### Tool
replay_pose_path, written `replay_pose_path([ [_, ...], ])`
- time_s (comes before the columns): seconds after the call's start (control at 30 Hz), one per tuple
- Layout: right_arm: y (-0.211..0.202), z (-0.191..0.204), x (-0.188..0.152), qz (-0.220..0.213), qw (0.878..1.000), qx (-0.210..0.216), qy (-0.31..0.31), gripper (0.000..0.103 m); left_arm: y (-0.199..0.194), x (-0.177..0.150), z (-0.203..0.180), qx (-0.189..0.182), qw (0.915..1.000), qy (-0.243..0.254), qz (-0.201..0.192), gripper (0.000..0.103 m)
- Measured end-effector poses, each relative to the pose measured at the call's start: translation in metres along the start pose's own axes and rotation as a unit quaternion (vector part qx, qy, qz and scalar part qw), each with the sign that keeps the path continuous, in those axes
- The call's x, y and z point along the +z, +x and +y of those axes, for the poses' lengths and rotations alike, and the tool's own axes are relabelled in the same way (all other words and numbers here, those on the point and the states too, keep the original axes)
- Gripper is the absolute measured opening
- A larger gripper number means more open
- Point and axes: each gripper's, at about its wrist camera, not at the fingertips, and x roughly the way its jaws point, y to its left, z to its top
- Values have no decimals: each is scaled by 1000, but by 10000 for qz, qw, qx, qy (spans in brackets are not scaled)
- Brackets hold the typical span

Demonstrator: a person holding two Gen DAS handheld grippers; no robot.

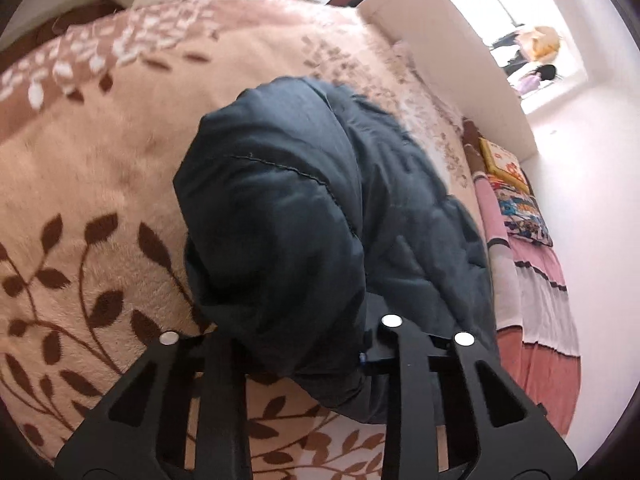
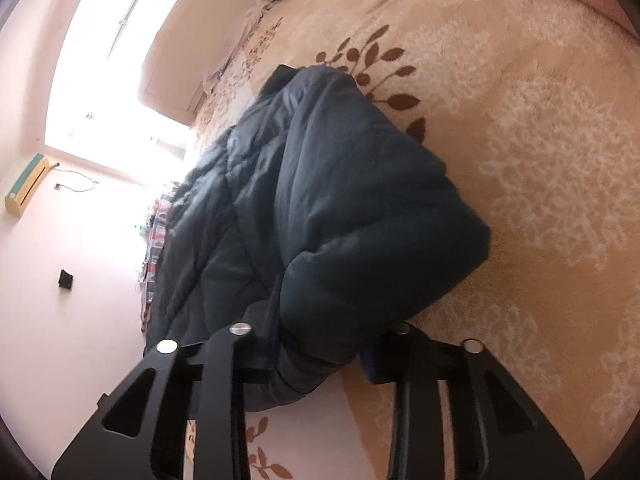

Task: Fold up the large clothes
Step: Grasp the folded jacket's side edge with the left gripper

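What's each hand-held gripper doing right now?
Left hand-held gripper: open wide, dark padded jacket bulging between its fingers.
Right hand-held gripper: open wide, same jacket between its fingers.

Left gripper (image 1: 304, 344): fingers spread wide, jacket (image 1: 304, 200) edge bunched between them; contact with pads hidden by fabric. Tilted, pointing along jacket's length.

Right gripper (image 2: 320, 344): fingers likewise wide apart, straddling jacket's near edge, fabric filling gap. Clamping cannot be judged. Rolled sideways relative to jacket.
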Motion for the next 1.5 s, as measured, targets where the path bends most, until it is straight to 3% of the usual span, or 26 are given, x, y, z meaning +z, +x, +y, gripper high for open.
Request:
replay_pose_path([
  [0.13, -21, 9, -9, 7, 9999, 16, -145, 23, -28, -2, -8, -54, 9997, 219, -95, 22],
  [0.33, -59, 12, -49, 231, 9979, -170, -587, 23, -76, -32, 21, -57, 9992, 356, 177, 22],
  [0.53, -89, -6, -111, 517, 9940, -409, -871, 23, -117, -81, 61, 283, 9978, 447, 402, 23],
  [0.7, -102, -14, -140, 552, 9903, -525, -1159, 23, -129, -103, 74, 587, 9967, 310, 476, 24],
  [1.07, -89, -17, -145, 774, 9771, -709, -1852, 27, -119, -116, 71, 1235, 9919, 236, 171, 31],
  [1.3, -89, -15, -144, 856, 9747, -741, -1928, 28, -119, -118, 69, 1689, 9854, 225, 43, 54],
  [1.5, -95, -11, -146, 780, 9767, -852, -1809, 30, -120, -115, 72, 1703, 9848, 336, 93, 60],
])
